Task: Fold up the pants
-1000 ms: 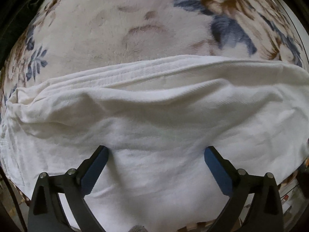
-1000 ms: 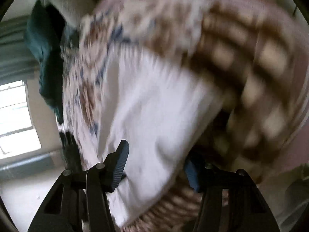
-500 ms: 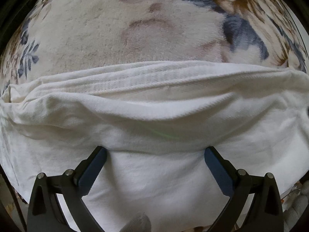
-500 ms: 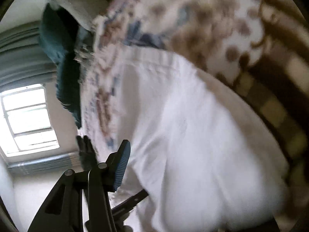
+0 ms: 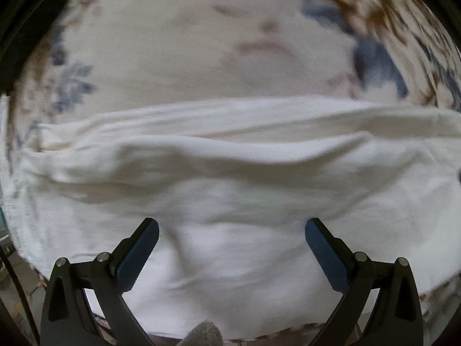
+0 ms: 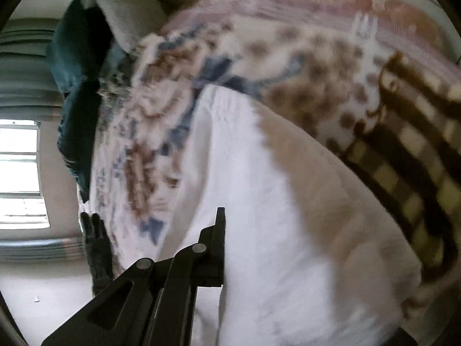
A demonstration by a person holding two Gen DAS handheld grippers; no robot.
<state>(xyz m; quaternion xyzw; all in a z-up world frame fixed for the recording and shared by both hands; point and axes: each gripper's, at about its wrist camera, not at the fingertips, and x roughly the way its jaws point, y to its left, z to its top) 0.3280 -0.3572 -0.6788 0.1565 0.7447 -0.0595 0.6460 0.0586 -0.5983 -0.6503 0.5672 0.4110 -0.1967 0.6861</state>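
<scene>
One pair of white pants (image 5: 230, 190) lies creased across a floral blanket (image 5: 178, 57). Above it hovers the left tool (image 5: 232, 235), jaws wide and empty. The right tool (image 6: 223, 230) has clamped onto the pants' white cloth.

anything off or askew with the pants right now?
Nothing damaged or spilled. The white pants lie bunched rather than flat: a raised ridge crosses them ahead of the open left gripper. The right gripper is shut at the fabric's edge; its far finger is hidden.
</scene>
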